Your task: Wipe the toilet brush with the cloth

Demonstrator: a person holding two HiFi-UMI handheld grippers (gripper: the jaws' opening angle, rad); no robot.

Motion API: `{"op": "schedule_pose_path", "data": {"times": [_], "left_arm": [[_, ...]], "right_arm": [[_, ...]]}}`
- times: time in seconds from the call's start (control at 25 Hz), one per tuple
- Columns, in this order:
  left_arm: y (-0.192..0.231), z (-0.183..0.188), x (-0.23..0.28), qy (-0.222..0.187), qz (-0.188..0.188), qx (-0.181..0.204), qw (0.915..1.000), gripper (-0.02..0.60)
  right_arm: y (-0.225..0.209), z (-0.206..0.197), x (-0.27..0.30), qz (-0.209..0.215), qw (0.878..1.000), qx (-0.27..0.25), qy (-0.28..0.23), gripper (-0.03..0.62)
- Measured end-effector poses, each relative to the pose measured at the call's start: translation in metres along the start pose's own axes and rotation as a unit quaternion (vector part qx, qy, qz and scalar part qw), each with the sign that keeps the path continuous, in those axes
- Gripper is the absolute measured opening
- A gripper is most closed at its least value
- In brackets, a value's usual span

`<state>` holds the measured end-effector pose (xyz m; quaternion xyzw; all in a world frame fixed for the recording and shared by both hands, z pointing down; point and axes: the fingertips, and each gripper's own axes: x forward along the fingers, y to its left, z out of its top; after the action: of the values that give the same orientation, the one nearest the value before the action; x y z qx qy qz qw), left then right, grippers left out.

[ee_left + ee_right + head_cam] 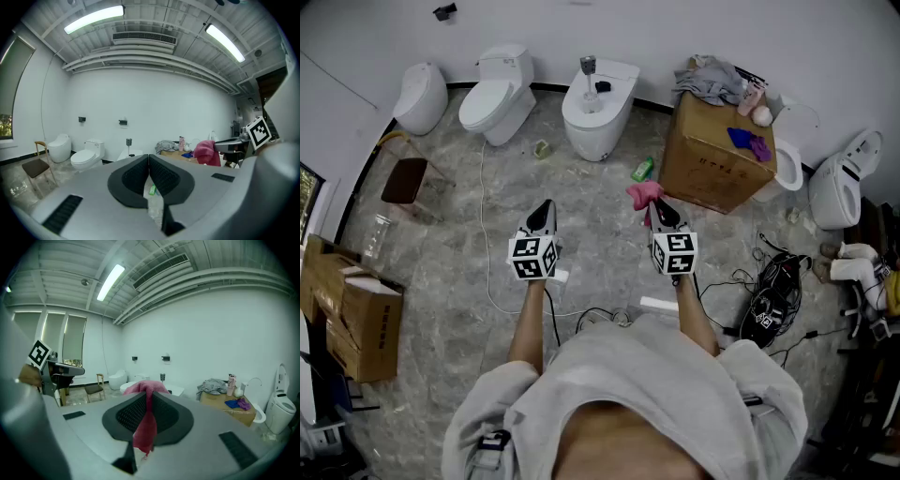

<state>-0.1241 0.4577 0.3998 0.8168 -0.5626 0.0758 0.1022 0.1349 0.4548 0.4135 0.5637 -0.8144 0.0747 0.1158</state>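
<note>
arms: the person's two forearms reach forward, both on the near side of the cardboard box, with the grippers held level over the marble floor.
left gripper: the left gripper hangs well apart from the box, out to its left. its own view shows the two jaws pressed together at the tips with nothing between them.
right gripper: the right gripper sits near the box's front left corner, jaws clamped on the cloth.
cloth: the pink cloth bunches above the jaw tips and trails down through the gap between the pads. it hangs free in the air, touching nothing else, just short of the box.
bottle: a green bottle lies on the floor just beside the box's left face.
toilet brush: to the left of the box stands a white toilet. an upright metal piece on top of it, against the wall, looks like the toilet brush in its holder, though it is too small to be sure. it is well apart from both grippers.
progress: the cloth is in hand, so that part looks done. no wiping can have begun from here, as cloth and brush do not meet.
left to do: by my reading, close in on the toilet, take the brush handle with the empty left gripper, then rub the cloth along it.
</note>
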Motion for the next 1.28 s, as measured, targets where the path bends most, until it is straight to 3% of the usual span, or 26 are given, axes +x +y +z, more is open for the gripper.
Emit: {"op": "schedule_pose_path", "data": {"times": [1.28], "left_arm": [[-0.035,-0.011,0.049,0.017,0.022,-0.004,0.9996,0.021]], "right_arm": [[-0.042,-0.013,0.027,0.048,0.999,0.001,0.010,0.059]]}}
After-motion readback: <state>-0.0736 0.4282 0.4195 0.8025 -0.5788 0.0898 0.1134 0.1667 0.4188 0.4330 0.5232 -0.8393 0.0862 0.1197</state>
